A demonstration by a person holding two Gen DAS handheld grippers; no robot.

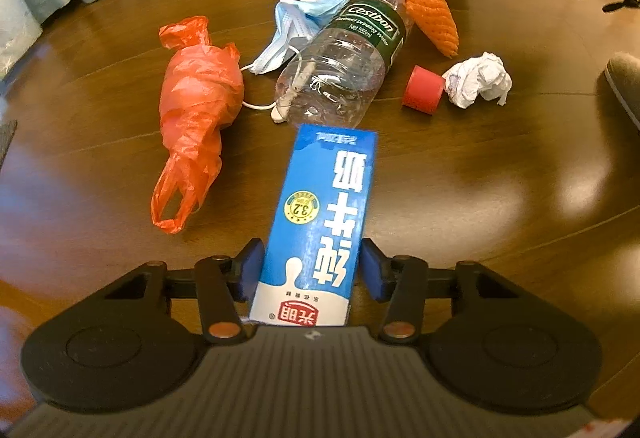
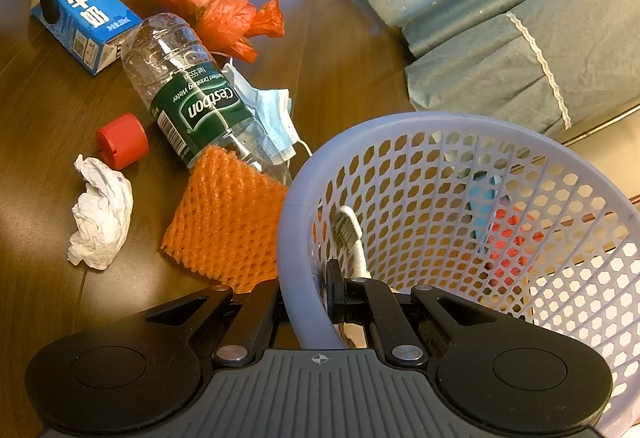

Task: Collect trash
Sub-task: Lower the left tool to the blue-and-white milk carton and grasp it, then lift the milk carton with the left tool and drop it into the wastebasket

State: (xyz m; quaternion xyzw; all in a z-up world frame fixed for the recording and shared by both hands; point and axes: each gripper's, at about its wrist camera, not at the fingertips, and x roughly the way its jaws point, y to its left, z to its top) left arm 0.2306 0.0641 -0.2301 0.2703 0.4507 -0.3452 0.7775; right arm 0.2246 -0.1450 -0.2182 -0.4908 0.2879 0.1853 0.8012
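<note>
Both pads apparently touch milk carton (image 1: 320, 222) in left hand-held gripper (image 1: 312, 270).

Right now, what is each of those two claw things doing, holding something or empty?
Left gripper: shut on the milk carton, a finger on each side.
Right gripper: shut on the basket rim, one finger inside, one outside.

Warm dim light, floor glare, fisheye bending

Black left gripper (image 1: 312, 274) with blue fingers (image 1: 251, 270), ribbed grey base.
</note>
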